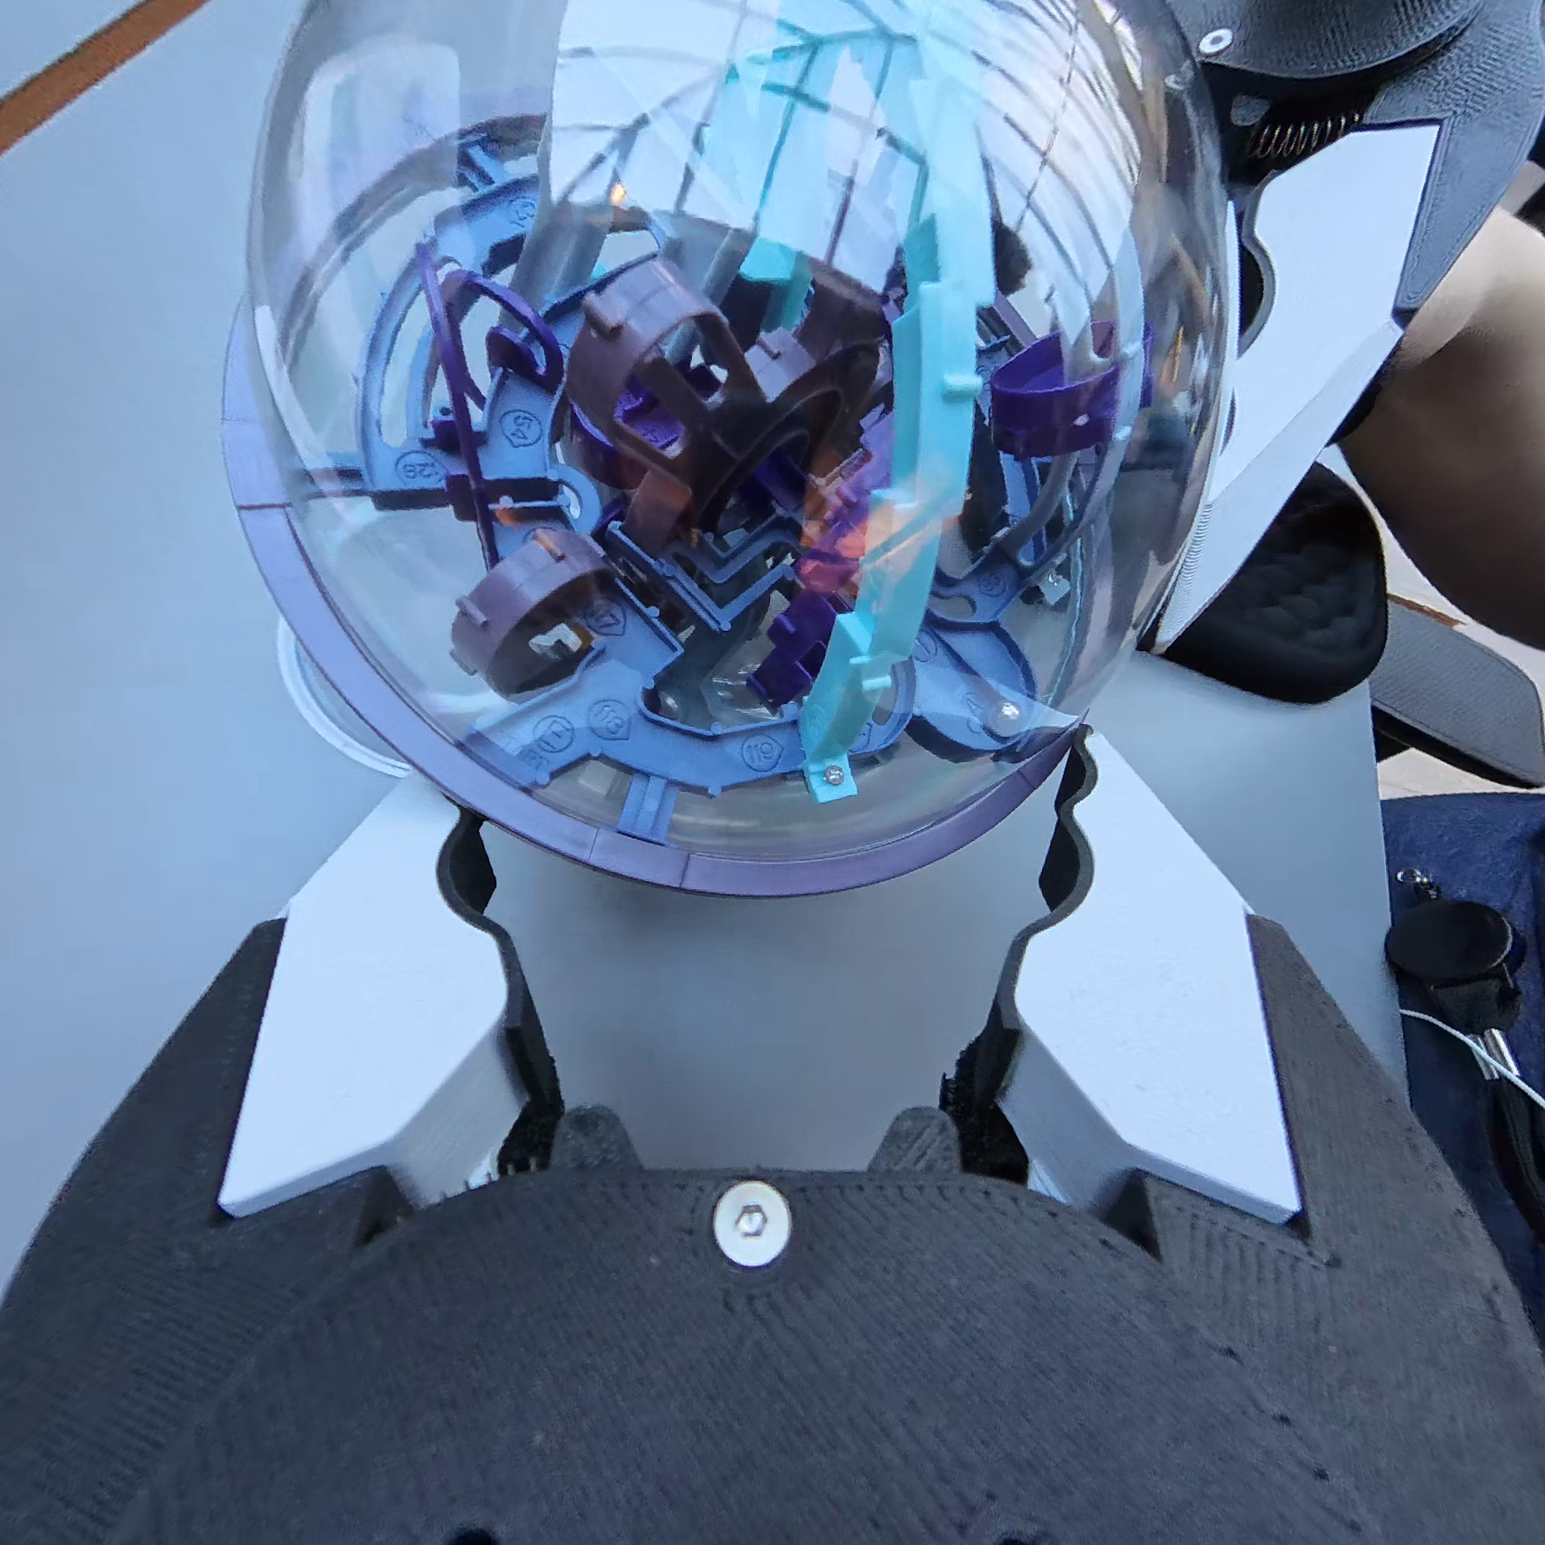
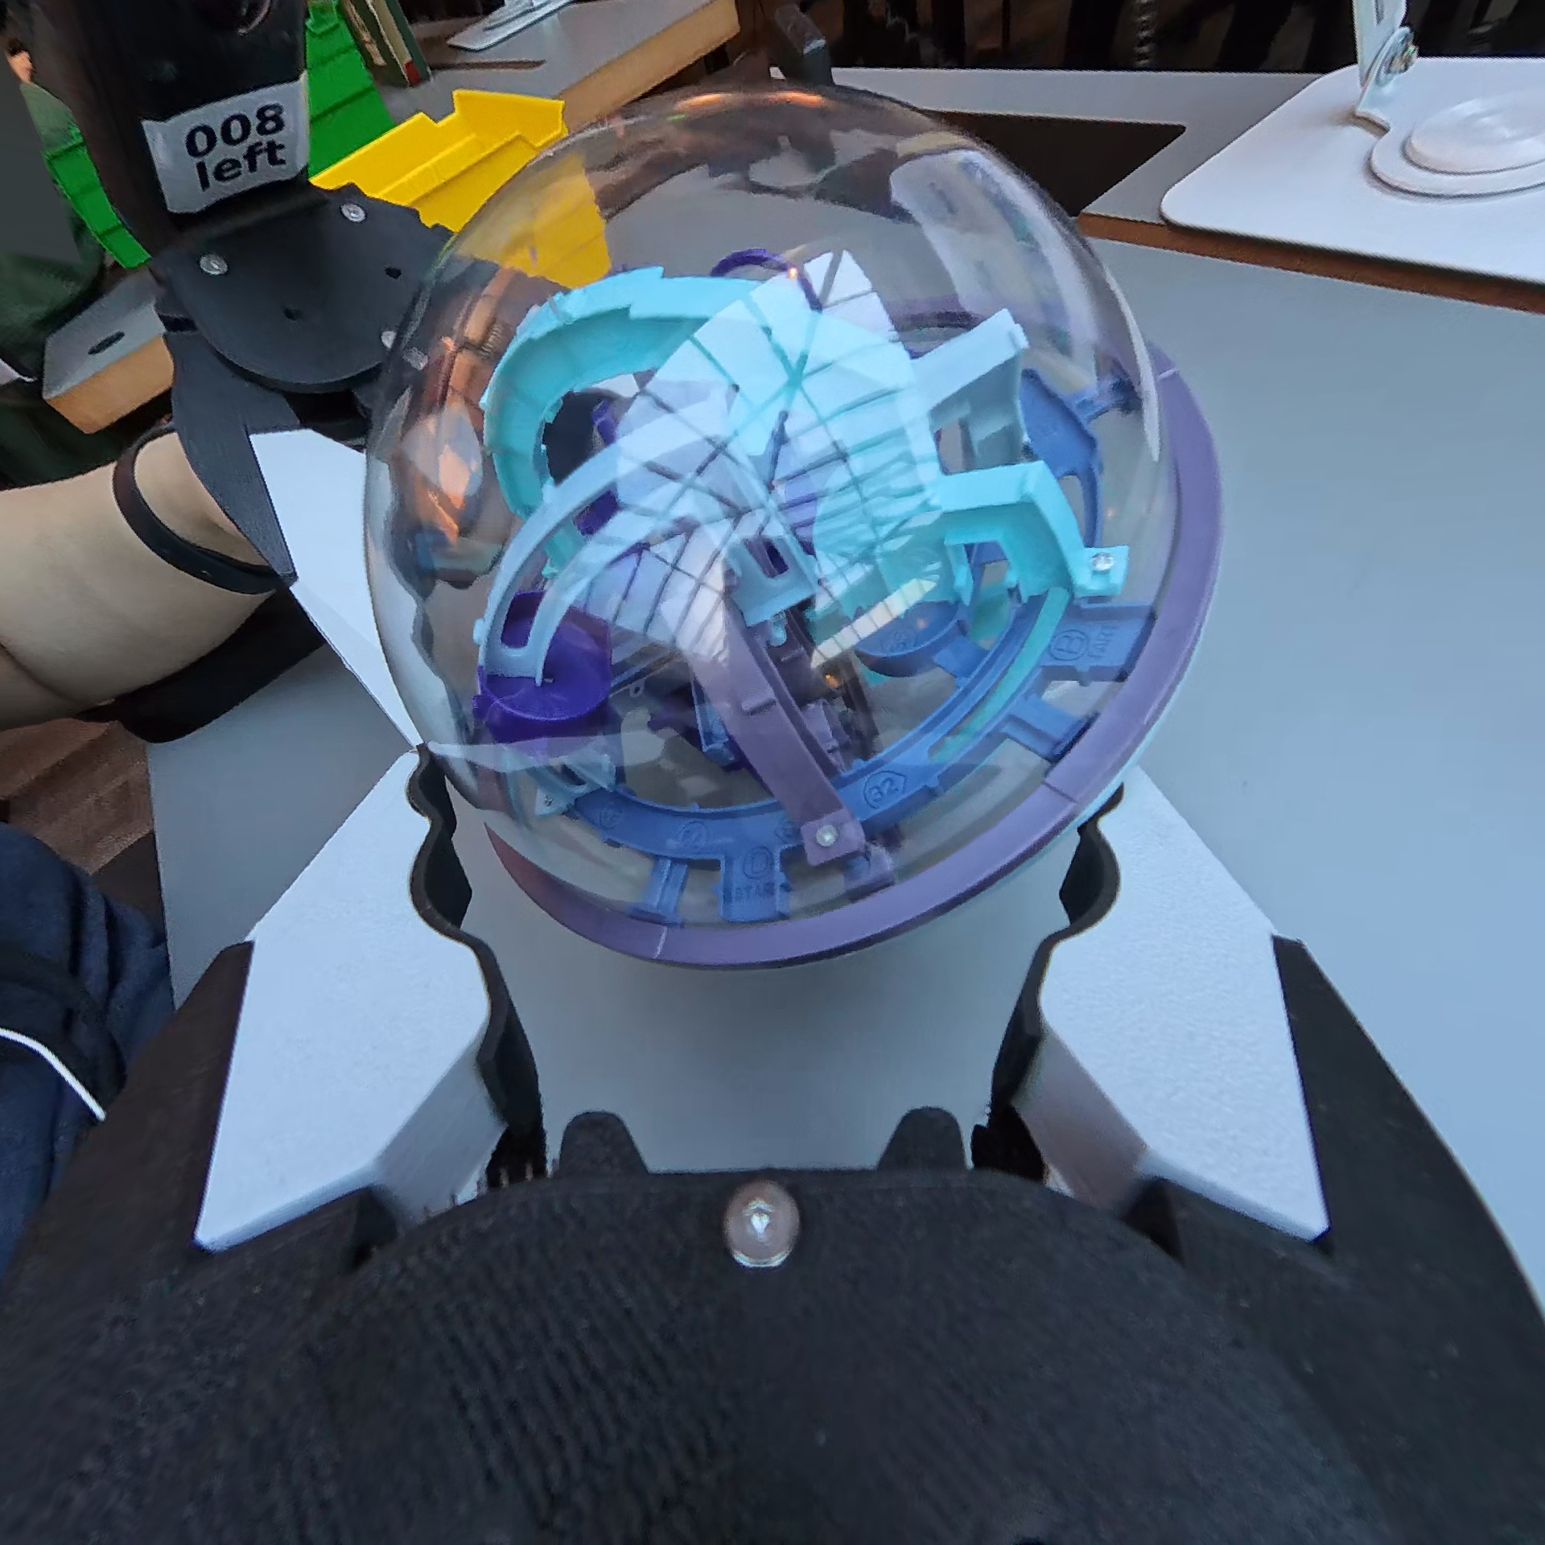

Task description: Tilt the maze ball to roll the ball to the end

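The maze ball (image 1: pixel 694 435) is a clear sphere with a purple equator ring and blue, teal and purple tracks inside. It sits tilted between the fingertips of my left gripper (image 1: pixel 769 803), whose jaws press the ball's lower sides. In the right wrist view the maze ball (image 2: pixel 769 535) sits the same way between the fingertips of my right gripper (image 2: pixel 765 794). A small silvery dot (image 1: pixel 1009 711) lies on a blue track low on the right; I cannot tell whether it is the ball or a screw. The right gripper (image 1: pixel 1338 125) reaches in from the upper right, the left gripper (image 2: pixel 276 318) from the upper left.
A grey table (image 2: pixel 1338 585) lies under the ball. A white round piece (image 1: pixel 309 694) shows beneath the ball. Yellow (image 2: pixel 468 159) and green (image 2: pixel 343 84) bins stand at the back left. A white mat with a white stand (image 2: pixel 1379 167) is at the back right. A person's arm (image 2: pixel 84 585) is at the left.
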The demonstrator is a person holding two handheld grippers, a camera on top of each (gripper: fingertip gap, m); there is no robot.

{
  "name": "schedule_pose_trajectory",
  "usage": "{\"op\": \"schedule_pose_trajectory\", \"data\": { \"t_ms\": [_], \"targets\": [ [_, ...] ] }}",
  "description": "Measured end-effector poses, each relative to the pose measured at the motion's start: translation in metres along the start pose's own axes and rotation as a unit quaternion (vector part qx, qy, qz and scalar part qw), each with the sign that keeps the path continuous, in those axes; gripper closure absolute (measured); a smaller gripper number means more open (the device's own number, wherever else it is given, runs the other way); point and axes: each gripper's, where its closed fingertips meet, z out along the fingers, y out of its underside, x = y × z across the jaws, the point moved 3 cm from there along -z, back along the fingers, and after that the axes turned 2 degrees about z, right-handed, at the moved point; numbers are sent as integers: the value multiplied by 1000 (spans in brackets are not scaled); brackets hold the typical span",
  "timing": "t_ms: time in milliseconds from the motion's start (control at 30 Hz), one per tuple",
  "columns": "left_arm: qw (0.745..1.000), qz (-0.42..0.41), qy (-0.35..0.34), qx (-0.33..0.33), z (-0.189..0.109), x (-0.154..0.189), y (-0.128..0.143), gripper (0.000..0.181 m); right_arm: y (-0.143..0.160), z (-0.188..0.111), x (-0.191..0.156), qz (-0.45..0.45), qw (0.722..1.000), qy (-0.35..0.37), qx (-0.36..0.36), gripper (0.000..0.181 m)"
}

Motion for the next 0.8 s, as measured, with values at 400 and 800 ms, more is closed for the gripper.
{"op": "schedule_pose_trajectory", "data": {
  "t_ms": [400,800],
  "targets": [
    [1000,-11,-22,13,-8,-30,-12,47,-21,19,17,-28,999,-6,-18,35],
    [999,-21,-34,15,-3,-69,-19,47,-39,41,49,-28,999,-22,-24,35]
  ]
}}
